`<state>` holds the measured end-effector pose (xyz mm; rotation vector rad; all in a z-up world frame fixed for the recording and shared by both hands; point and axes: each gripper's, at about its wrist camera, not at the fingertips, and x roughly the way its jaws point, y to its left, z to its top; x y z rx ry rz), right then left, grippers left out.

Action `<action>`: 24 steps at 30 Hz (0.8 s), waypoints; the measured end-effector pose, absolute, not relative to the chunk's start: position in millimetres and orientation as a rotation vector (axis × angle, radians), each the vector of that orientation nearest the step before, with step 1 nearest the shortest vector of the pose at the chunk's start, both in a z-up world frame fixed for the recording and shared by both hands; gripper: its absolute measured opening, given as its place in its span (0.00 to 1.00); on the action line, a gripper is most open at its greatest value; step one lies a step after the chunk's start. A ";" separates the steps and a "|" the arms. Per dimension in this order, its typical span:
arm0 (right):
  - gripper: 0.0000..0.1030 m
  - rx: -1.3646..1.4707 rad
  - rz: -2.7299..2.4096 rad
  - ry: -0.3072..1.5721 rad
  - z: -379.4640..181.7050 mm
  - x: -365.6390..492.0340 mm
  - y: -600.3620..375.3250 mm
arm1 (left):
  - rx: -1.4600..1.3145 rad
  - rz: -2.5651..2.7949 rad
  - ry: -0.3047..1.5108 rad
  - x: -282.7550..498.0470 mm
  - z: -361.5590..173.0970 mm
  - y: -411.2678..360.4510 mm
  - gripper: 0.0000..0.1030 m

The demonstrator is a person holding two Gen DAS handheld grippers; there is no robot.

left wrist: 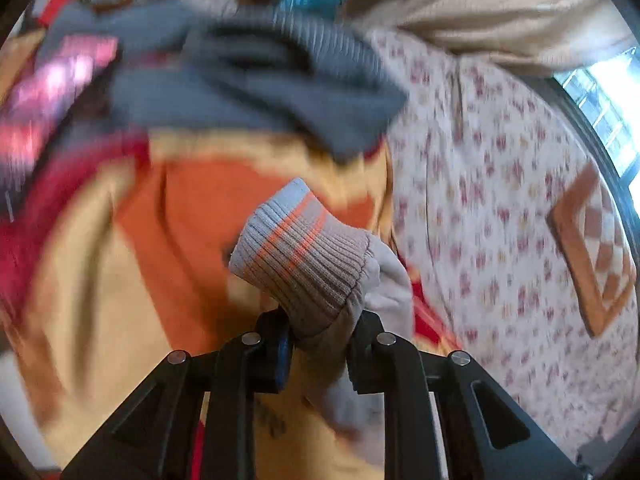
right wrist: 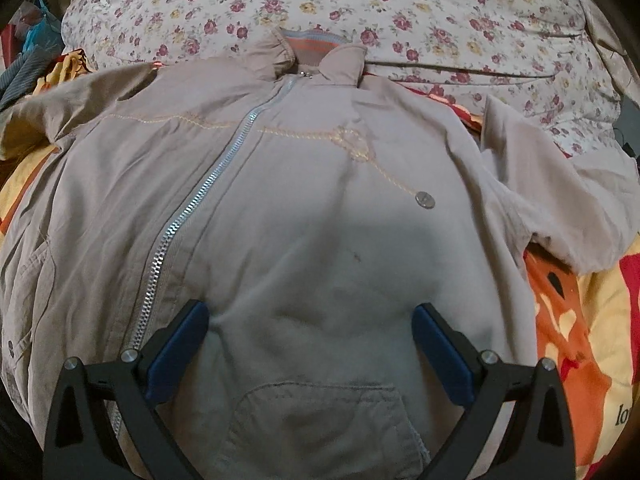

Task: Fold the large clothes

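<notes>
1. The beige jacket (right wrist: 304, 208) lies front-up and zipped on the bed, collar toward the flowered quilt (right wrist: 360, 4).
2. The left hand-held gripper (left wrist: 320, 356) is clamped on the ribbed sleeve cuff (left wrist: 304, 256), lifted above the orange blanket (left wrist: 192, 232). This looks like the sleeve-folding step.
3. The right hand-held gripper (right wrist: 312, 344) hangs wide open over the jacket's lower front, holding nothing.
4. Next, probably carry the cuff across the chest.
5. Grey clothes (left wrist: 256, 80) crowd the left side; the other sleeve (right wrist: 560, 208) lies rumpled at the jacket's right edge.
</notes>
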<state>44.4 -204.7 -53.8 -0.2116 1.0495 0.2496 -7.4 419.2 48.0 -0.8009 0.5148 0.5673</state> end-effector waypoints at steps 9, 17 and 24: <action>1.00 -0.171 0.286 1.076 -47.1 38.6 -220.1 | -0.638 0.245 0.584 91.4 91.2 330.1 0.08; 1.00 -0.030 0.068 0.912 -6.7 19.7 -295.3 | -0.537 -0.167 0.759 165.1 48.9 57.9 0.08; 1.00 0.084 -0.108 0.864 3.2 6.1 -364.0 | -0.469 -0.402 0.895 168.8 3.9 -129.0 0.09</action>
